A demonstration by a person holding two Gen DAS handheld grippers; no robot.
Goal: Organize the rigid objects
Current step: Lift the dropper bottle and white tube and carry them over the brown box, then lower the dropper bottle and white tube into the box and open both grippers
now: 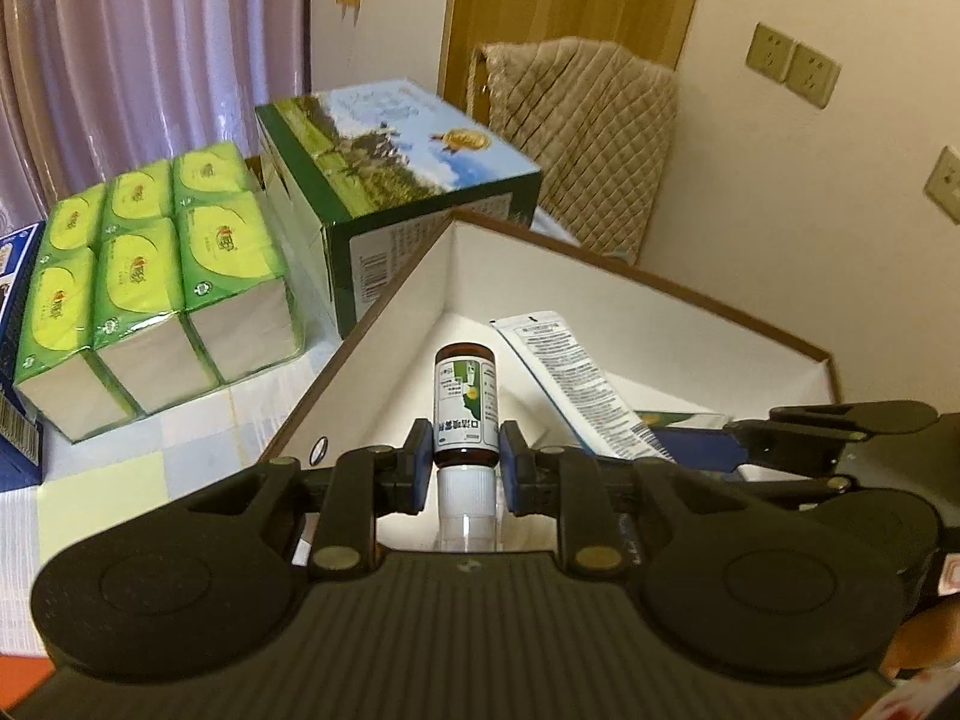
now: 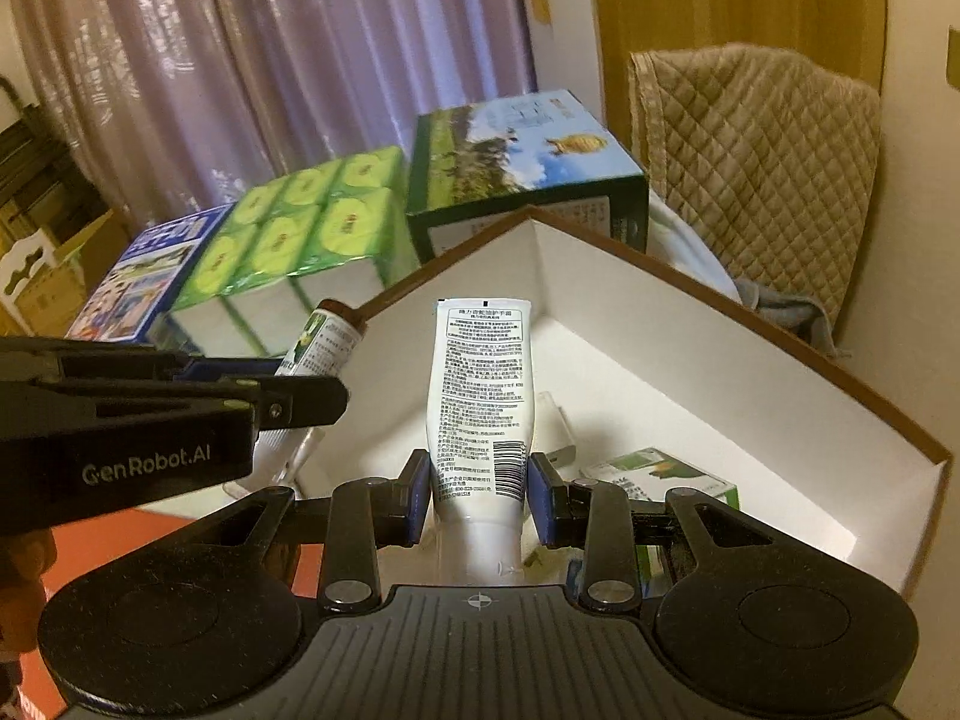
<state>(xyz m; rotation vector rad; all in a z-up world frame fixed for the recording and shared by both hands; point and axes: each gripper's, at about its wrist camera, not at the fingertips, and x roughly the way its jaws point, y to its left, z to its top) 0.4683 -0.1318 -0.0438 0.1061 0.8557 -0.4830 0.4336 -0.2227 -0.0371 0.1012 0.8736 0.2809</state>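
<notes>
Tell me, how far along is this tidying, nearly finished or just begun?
Partly done, it seems. A small green and white carton and a white block already lie inside the white box. In hand: the left gripper grips a brown bottle and the right gripper a white tube, both held over the box. Left: setting those two down. Whether more waits outside the box cannot be seen.

My left gripper (image 1: 465, 456) pointed steeply downward, its blue pads (image 1: 418, 468) clamped on the waist of a small brown bottle (image 1: 465, 402). My right gripper (image 2: 480, 489) sat just beside it at the same pitch, its jaws pinched on a white tube (image 2: 480, 408). A bit of hand (image 1: 918, 642) showed behind the right gripper.
</notes>
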